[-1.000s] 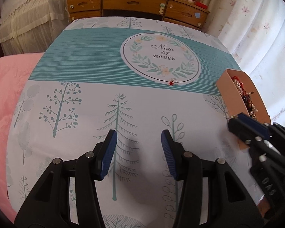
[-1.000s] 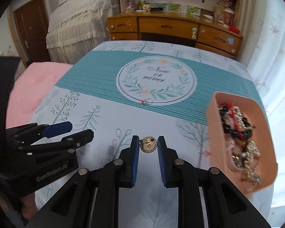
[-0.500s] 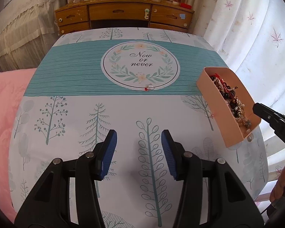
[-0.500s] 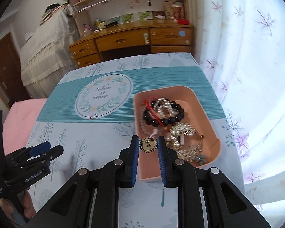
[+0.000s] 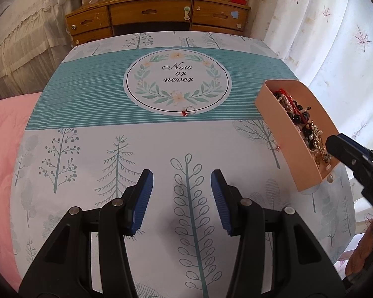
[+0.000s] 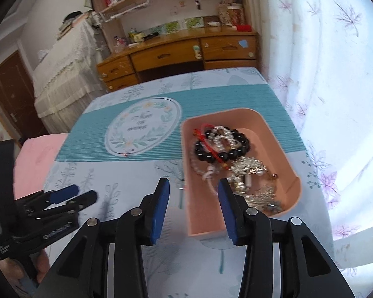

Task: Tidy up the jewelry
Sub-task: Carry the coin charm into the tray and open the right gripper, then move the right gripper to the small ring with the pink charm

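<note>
A pink tray holds a tangle of jewelry: black beads, a red cord, silver chains. My right gripper is open and empty above the tray's near left corner. The tray sits at the table's right edge in the left wrist view. A ring with a red stone lies on the round "Now or never" print. Another small ring lies on the cloth beside the tray's left wall. My left gripper is open and empty above the tree-print cloth.
The table has a teal and white cloth. A pink quilt lies to its left. A wooden desk stands behind it. White curtains hang at the right.
My right gripper has opened over the tray and no longer holds the round gold piece it carried. It moved slightly farther over the tray. The left gripper has shifted little.
</note>
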Action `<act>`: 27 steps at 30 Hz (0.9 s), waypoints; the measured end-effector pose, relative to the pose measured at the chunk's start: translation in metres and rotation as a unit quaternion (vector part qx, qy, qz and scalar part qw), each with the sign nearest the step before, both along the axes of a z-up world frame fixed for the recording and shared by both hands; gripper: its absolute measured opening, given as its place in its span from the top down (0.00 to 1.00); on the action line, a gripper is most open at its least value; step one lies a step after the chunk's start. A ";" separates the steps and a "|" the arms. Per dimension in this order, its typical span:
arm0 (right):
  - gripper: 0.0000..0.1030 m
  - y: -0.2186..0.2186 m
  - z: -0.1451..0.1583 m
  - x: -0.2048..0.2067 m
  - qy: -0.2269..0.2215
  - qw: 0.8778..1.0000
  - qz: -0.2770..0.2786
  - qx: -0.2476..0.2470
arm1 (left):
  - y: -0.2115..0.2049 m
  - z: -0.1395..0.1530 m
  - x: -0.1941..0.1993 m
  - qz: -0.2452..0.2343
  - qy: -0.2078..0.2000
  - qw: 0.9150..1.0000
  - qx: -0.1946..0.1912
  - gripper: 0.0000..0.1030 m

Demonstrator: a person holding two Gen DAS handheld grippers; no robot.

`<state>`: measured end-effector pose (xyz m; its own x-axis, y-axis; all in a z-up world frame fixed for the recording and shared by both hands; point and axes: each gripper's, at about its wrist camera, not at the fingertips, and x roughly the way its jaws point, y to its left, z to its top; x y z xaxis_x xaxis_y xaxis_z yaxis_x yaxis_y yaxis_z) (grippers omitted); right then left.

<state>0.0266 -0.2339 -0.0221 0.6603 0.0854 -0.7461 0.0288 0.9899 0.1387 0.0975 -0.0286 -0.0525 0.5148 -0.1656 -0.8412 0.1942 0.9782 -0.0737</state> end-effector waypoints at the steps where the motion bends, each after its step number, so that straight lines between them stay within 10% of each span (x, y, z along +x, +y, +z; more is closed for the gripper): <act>1: 0.60 0.007 0.000 0.002 -0.003 1.000 0.007 0.000 | 0.001 0.000 0.000 0.000 0.000 1.000 0.000 0.56; 13: 0.60 0.053 -0.062 0.018 0.066 0.997 0.032 0.031 | 0.014 -0.008 0.009 0.011 0.011 1.000 -0.009 0.56; 27: 0.63 0.053 -0.068 0.043 0.074 0.994 -0.029 -0.071 | 0.023 -0.019 0.019 0.018 0.027 0.999 -0.020 0.56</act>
<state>0.0691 -0.1810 -0.0903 0.5433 -0.0629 -0.8372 0.0965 0.9953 -0.0122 0.1168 -0.0060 -0.0717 0.4754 -0.1827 -0.8606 0.1538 0.9804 -0.1232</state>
